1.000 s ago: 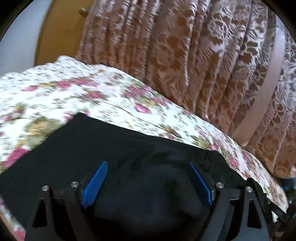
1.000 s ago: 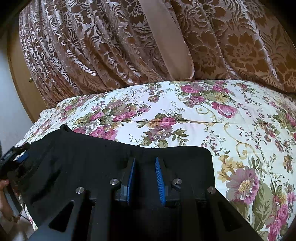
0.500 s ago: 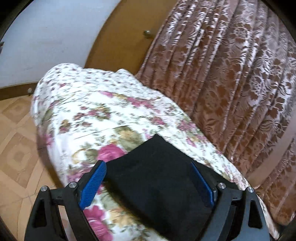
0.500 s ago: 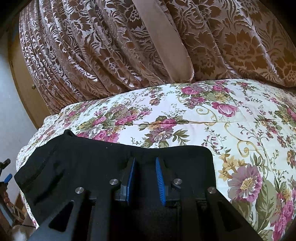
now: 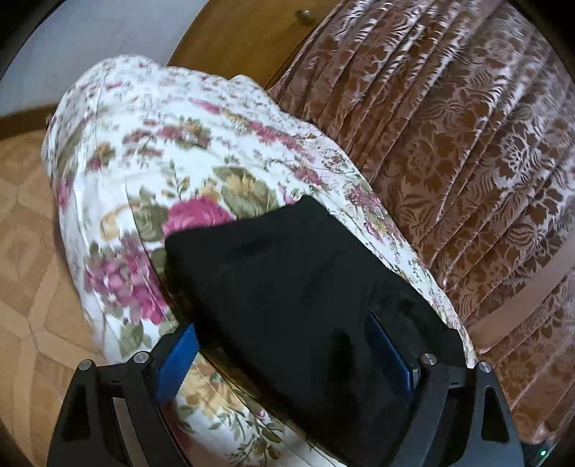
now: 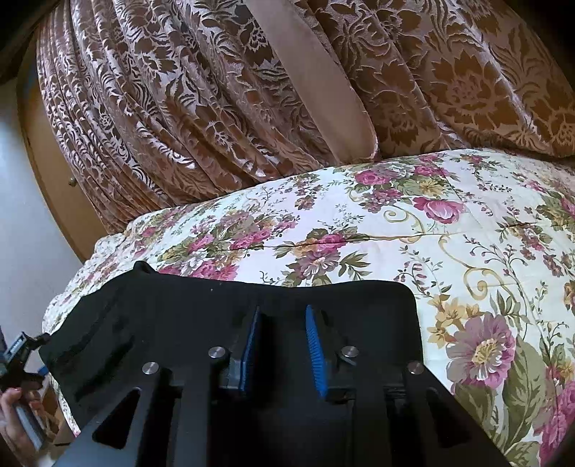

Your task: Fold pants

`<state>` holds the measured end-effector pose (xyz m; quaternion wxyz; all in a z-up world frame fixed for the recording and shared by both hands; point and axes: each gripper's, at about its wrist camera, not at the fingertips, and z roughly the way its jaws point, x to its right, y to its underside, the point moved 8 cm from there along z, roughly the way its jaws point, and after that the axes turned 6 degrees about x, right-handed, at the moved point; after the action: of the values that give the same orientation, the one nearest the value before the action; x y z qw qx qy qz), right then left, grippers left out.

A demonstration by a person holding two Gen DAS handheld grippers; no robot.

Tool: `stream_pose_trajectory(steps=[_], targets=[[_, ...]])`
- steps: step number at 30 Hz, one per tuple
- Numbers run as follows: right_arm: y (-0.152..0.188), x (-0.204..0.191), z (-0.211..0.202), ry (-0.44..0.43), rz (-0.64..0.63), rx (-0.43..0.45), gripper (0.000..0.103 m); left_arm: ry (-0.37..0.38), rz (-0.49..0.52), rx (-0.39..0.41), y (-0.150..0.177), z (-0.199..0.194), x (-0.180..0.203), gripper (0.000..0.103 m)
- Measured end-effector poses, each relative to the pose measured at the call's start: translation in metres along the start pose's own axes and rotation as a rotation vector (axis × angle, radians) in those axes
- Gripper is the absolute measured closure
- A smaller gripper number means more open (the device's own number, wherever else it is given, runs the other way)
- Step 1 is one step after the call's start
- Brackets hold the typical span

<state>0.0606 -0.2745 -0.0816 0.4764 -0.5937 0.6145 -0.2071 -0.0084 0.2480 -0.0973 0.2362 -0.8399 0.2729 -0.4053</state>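
black pants (image 5: 287,287) lie on the floral bedspread (image 5: 172,151), running between and ahead of the left claw (image 5: 284,354), spread wide. right view: right claw (image 6: 282,345) slightly parted, pants (image 6: 215,316) beneath and ahead.

A bed with a white cover full of pink and yellow flowers (image 6: 395,222) has a brown curtain with leafy shapes (image 6: 179,93) hanging right behind it, a brown wooden door with a small knob (image 5: 233,32) past its end, and a tan tiled floor (image 5: 21,251) below it.
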Motion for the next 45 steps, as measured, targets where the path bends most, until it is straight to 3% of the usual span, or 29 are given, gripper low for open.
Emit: stream_pose_trajectory(steps=[3,9,11,16,23,28,36,42,45], targets=[[0.0,0.0,0.0,-0.004,0.006,0.003,0.076,0.028,-0.009,0.004,-0.001,0.002,0.003,0.017],[0.0,0.0,0.0,-0.004,0.005,0.003,0.076,0.093,-0.162,-0.026,-0.008,0.01,-0.007,0.052],[0.0,0.001,0.0,-0.004,0.006,0.003,0.076,0.103,-0.168,-0.056,-0.01,0.015,-0.003,0.086],[0.0,0.001,-0.001,-0.004,0.006,0.003,0.076,0.223,-0.164,-0.088,-0.018,0.022,0.026,0.088],[0.0,0.001,-0.001,-0.005,0.006,0.003,0.076,0.246,-0.159,-0.055,-0.029,0.011,0.038,0.09],[0.0,0.001,-0.001,-0.005,0.005,0.003,0.076,0.328,-0.115,-0.01,-0.045,-0.012,0.073,0.091],[0.0,0.001,-0.001,-0.007,0.006,0.003,0.076,0.579,0.203,0.058,-0.041,-0.073,0.195,0.091],[0.0,0.002,-0.001,-0.008,0.006,0.004,0.076,0.785,0.353,0.005,-0.003,-0.104,0.276,0.091],[0.0,0.002,-0.001,-0.007,0.006,0.005,0.076,0.849,0.4,-0.043,0.021,-0.111,0.307,0.091]])
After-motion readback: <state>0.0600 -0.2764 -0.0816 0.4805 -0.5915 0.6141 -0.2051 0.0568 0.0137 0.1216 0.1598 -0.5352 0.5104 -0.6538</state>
